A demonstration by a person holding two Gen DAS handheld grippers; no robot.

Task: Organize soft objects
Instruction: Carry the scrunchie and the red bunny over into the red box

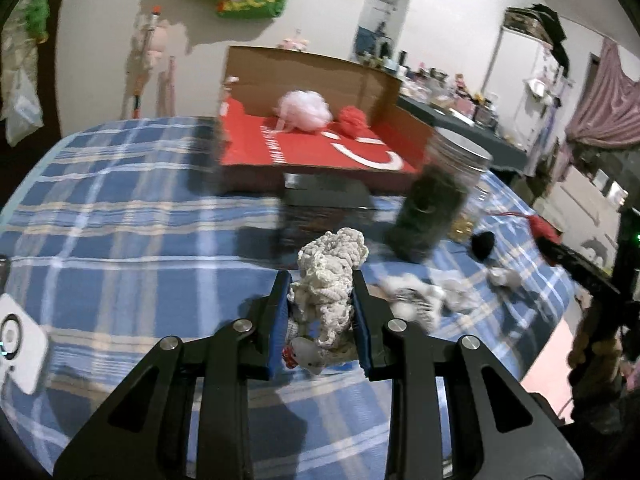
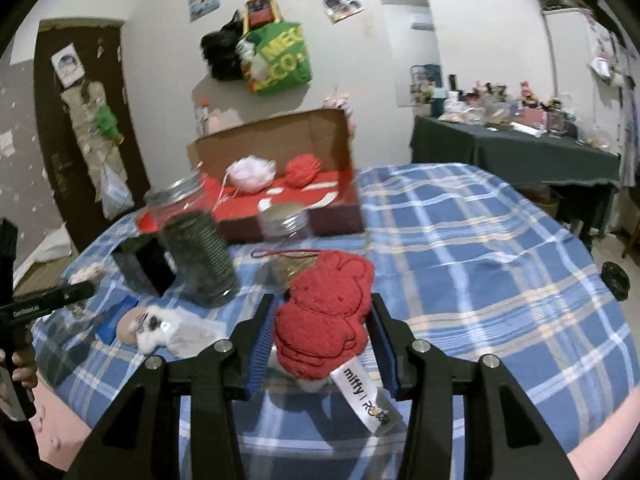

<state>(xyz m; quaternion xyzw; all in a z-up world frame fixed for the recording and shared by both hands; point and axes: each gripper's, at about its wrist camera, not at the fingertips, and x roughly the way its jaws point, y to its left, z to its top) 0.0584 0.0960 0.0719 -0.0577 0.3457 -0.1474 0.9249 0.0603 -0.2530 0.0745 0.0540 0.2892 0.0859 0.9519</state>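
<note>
My left gripper is shut on a cream crocheted soft toy, held above the blue plaid bed. My right gripper is shut on a red plush bunny with a white "miffy" tag, also held above the bed. Ahead lies an open cardboard box with a red floor, seen also in the right wrist view. In it sit a pink mesh pouf and a red pouf; both show in the right wrist view, pink and red.
A clear jar with dark contents and a black box stand before the cardboard box. White soft pieces and a black pompom lie on the bed at right. A second jar and white fluffy toy show in the right wrist view.
</note>
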